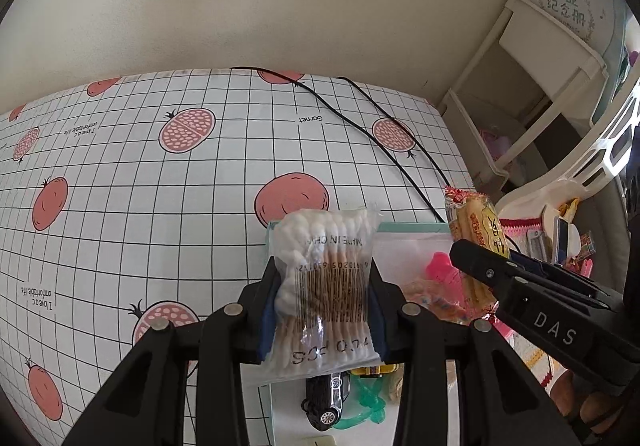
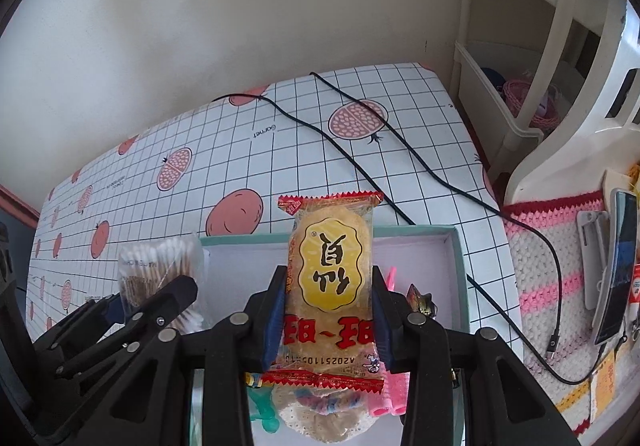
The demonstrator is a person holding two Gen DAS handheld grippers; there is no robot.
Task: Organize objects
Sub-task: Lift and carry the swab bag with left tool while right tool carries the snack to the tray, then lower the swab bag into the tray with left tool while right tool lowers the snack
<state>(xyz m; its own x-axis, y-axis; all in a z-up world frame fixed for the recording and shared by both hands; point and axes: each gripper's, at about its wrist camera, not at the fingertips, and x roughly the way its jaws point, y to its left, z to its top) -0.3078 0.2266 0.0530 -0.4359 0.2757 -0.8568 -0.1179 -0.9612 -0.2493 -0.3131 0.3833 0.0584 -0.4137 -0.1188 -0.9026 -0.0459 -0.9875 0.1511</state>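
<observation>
My left gripper (image 1: 326, 302) is shut on a clear bag of cotton swabs (image 1: 326, 270), held upright over the near left corner of a shallow box with a teal rim (image 1: 408, 227). My right gripper (image 2: 329, 306) is shut on a yellow and red rice cracker packet (image 2: 330, 274), held over the same box (image 2: 456, 246). Each gripper shows in the other's view: the right one (image 1: 476, 258) with the cracker packet (image 1: 478, 224), the left one (image 2: 160, 292) with the swab bag (image 2: 160, 266). Inside the box lie a black toy car (image 1: 328, 396), a green plastic piece (image 1: 366, 402), a pink comb (image 2: 390, 382) and wrapped snacks (image 2: 324, 406).
The table wears a white grid cloth with pomegranates (image 1: 160, 186), crossed by two black cables (image 2: 360, 162). A cream shelf unit (image 1: 520, 106) stands at the right. A crocheted pink mat (image 2: 560, 266) holds a phone (image 2: 618, 266) and small items beside a white chair (image 2: 568, 126).
</observation>
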